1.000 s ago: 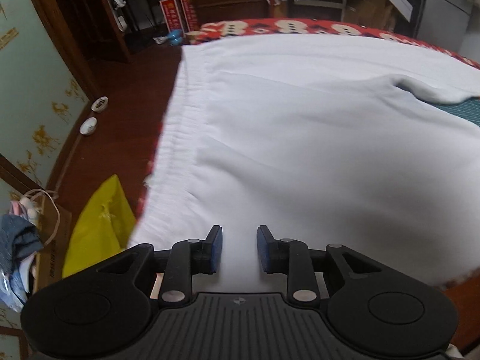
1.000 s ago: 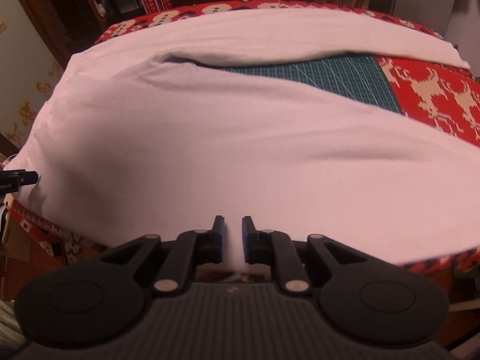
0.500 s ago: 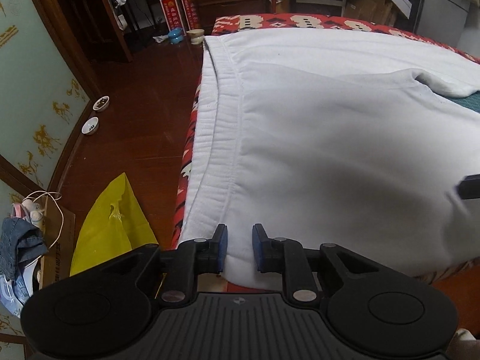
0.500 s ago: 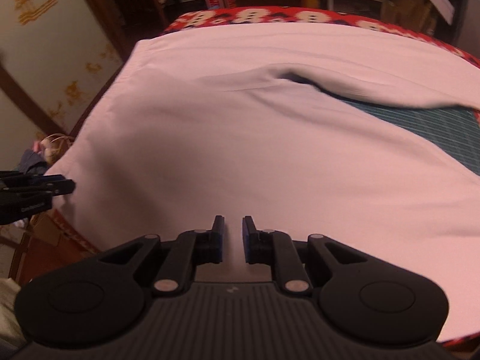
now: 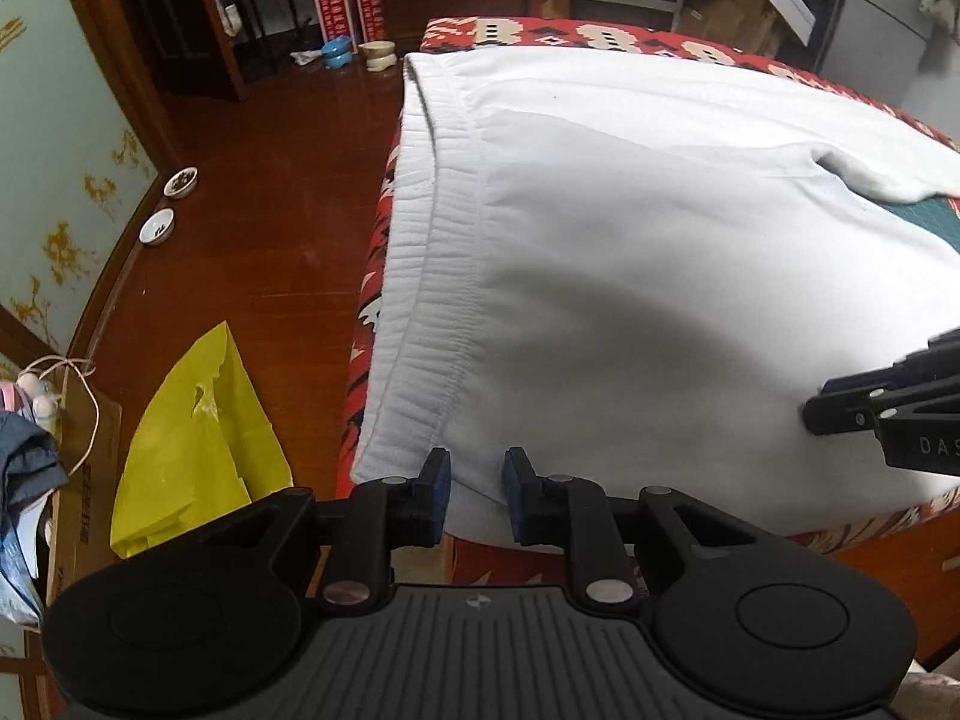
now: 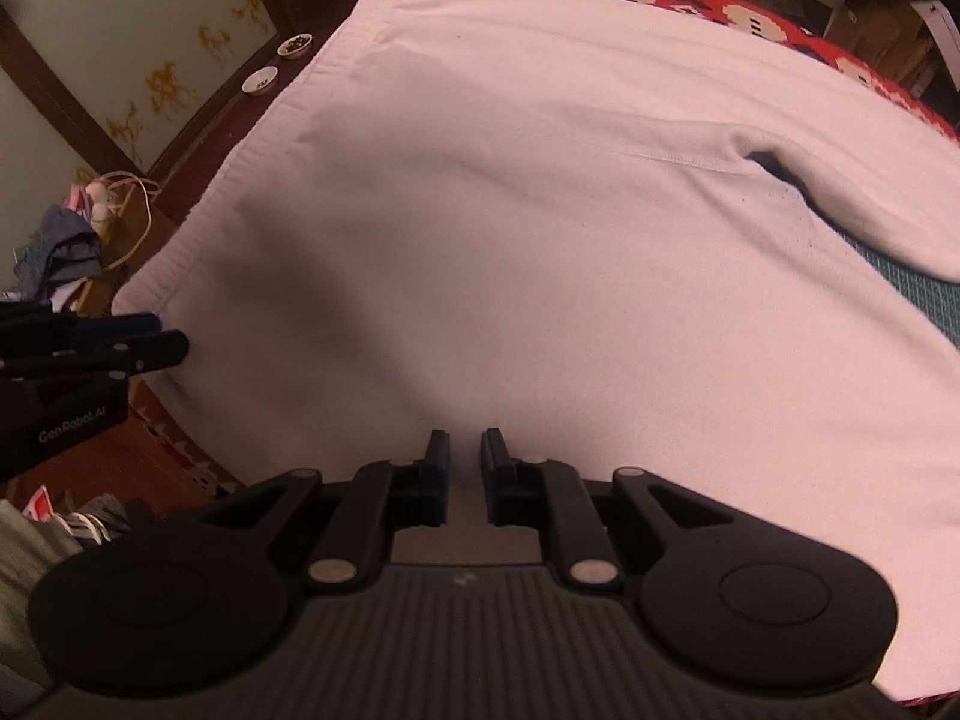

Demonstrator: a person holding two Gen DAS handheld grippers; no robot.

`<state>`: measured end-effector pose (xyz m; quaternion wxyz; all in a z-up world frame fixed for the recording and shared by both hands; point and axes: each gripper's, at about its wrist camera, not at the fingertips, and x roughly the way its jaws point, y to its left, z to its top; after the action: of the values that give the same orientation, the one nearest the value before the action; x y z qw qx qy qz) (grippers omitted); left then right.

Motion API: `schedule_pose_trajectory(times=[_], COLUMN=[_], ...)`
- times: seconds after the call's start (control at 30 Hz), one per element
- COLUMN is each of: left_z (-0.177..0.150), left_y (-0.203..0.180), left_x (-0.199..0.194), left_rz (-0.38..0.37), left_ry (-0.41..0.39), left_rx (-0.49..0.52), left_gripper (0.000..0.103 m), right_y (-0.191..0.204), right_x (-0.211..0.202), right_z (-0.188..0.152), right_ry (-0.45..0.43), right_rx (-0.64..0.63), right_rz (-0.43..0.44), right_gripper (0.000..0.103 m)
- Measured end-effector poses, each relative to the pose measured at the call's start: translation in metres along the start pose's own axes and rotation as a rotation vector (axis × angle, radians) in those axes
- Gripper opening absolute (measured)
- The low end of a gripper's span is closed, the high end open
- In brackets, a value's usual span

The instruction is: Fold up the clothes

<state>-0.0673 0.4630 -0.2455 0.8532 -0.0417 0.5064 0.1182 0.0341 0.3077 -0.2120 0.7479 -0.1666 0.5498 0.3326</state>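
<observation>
Sweatshirt [image 5: 660,300], white, lies spread on the red patterned bench [image 5: 456,36], hem at the left edge, now shifted rightward versus a second ago. Left gripper [image 5: 477,480] jaws clench the near hem corner. Right gripper [image 6: 462,462] has swept left along the near edge, jaws clenched on fabric there. Judged: aligning before a fold
</observation>
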Motion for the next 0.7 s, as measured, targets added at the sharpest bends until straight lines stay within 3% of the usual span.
schedule_pose_trajectory(times=[0.33, 0.37, 0.43, 0.47, 0.53, 0.7], left_z=[0.005, 0.006, 0.011, 0.014, 0.024, 0.055], left_y=[-0.006, -0.005, -0.003, -0.003, -0.003, -0.007], left_x=[0.001, 0.0, -0.004, -0.007, -0.012, 0.0], left_rz=[0.026, 0.02, -0.003, -0.013, -0.034, -0.09], left_ry=[0.022, 0.026, 0.018, 0.002, -0.04, -0.091], left_rx=[0.029, 0.015, -0.017, -0.028, -0.044, -0.053], left_gripper=[0.021, 0.02, 0.02, 0.02, 0.017, 0.01], right_y=[0.01, 0.009, 0.007, 0.004, -0.001, -0.002], right_x=[0.0, -0.001, 0.0, -0.001, -0.007, -0.02], right_z=[-0.002, -0.001, 0.003, 0.003, 0.004, 0.015], right_ry=[0.001, 0.007, 0.026, 0.035, 0.02, -0.071], right_rx=[0.004, 0.012, 0.03, 0.039, 0.067, 0.036], right_rz=[-0.044, -0.035, 0.006, 0.023, 0.06, 0.071], right_gripper=[0.015, 0.018, 0.035, 0.034, 0.004, 0.001])
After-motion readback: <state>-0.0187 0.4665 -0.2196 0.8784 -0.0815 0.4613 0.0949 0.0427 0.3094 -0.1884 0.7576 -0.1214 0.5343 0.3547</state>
